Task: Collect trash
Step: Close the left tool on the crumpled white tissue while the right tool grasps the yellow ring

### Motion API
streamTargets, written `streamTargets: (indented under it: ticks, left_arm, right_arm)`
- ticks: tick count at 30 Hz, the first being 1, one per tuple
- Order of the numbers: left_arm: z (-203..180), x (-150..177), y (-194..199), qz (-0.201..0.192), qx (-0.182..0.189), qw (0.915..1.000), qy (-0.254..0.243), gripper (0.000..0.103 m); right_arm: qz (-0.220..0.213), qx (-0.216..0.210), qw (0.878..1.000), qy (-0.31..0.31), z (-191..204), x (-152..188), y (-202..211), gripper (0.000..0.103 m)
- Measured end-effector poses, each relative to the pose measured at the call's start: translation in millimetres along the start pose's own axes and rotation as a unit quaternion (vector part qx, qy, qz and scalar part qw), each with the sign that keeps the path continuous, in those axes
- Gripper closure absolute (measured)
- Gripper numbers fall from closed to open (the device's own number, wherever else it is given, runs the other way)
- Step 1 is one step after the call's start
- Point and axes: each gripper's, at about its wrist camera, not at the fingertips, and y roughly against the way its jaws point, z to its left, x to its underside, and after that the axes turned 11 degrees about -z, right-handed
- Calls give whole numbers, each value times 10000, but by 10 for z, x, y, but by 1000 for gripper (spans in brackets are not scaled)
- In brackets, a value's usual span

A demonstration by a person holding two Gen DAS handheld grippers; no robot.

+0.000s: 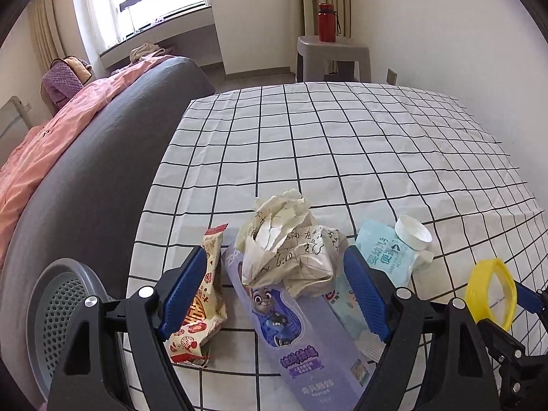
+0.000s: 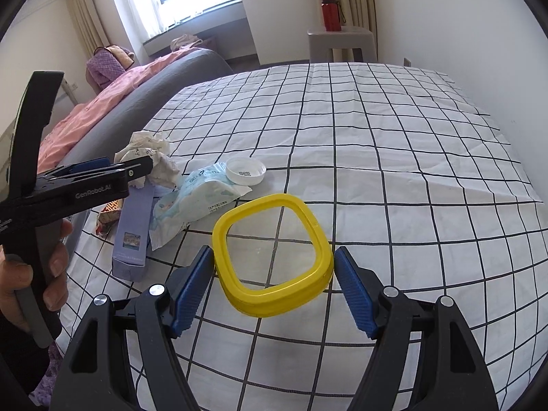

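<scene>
Trash lies on a checked tablecloth [image 1: 342,157]. A crumpled paper ball [image 1: 287,243] rests on a purple carton [image 1: 291,335]. A red-and-white snack wrapper [image 1: 202,308] lies to its left, a pale blue wipes pack [image 1: 383,250] and a white cap [image 1: 412,233] to its right. My left gripper [image 1: 274,260] is open, its fingers either side of the paper ball. A yellow square lid ring [image 2: 272,257] lies flat between the fingers of my open right gripper [image 2: 274,257]. The ring also shows in the left wrist view [image 1: 491,291].
A grey perforated bin [image 1: 58,311] stands left of the table. A grey sofa [image 1: 102,157] with a pink blanket lies beyond it. A red bottle [image 1: 327,22] stands on a grey stool [image 1: 332,56] by the far wall. The pile also shows in the right wrist view [image 2: 164,185].
</scene>
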Motion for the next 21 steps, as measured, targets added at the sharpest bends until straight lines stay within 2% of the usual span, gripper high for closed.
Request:
streamTargets:
  ticks: [6,8,11,15,21]
  left_arm:
    - [-58,-13,-47,-63,-44,9999,-100,27]
    - [-85,-16,-43,-73,-41,9998,-165,43]
    - [-97,-17,-22,-83,-18,9998,-175,50]
    - [-104,-17,70,-149,-61,9996,-252,52]
    - [21,-81,359,-336,18,9994,-79,52]
  right_arm:
    - [-33,-50,10000,-10,-1,1,31,33]
    - [-30,-51,10000,-19,-9,4,32,33]
    - [-38,-61,10000,-14,-5,5,35,33]
    - [-42,-36,10000,-2,-2,12,40,33]
    - [-11,36,10000,-3,5,17,18,33]
